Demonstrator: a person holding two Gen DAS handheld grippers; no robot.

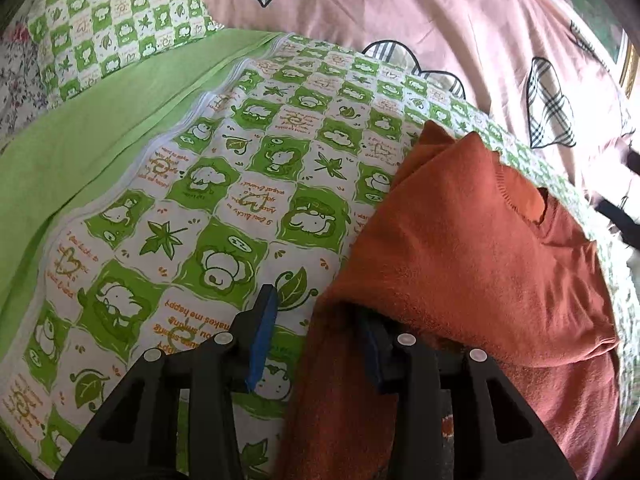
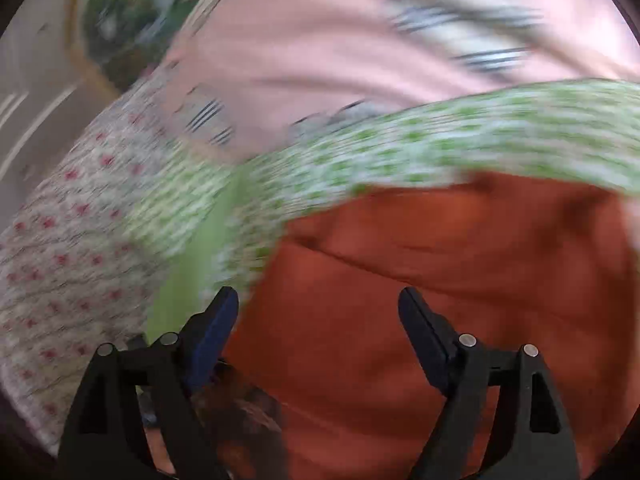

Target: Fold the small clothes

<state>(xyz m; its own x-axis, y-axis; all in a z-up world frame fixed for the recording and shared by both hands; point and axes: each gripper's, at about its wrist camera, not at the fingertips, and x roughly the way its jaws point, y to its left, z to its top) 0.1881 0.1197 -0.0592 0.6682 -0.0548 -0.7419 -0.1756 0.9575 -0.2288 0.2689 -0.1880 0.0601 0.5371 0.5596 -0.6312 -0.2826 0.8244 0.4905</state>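
Note:
An orange knitted sweater (image 1: pixel 472 248) lies in folds on the green-checked quilt (image 1: pixel 224 184), at the right of the left wrist view. My left gripper (image 1: pixel 316 308) sits at the sweater's near left edge. Its left finger (image 1: pixel 262 340) stands bare over the quilt with a gap to the cloth, and a fold drapes over the right finger (image 1: pixel 372 354) and hides its tip. The right wrist view is blurred. There my right gripper (image 2: pixel 316 294) hangs wide open above the sweater (image 2: pixel 440 280), with nothing between its pads.
A pink duvet with plaid hearts (image 1: pixel 400 12) is bunched behind the quilt. A plain green sheet (image 1: pixel 100 128) and a checked pillow (image 1: pixel 116 28) lie to the left. A floral sheet (image 2: pixel 60 260) and the floor (image 2: pixel 36 112) show beyond the bed's edge.

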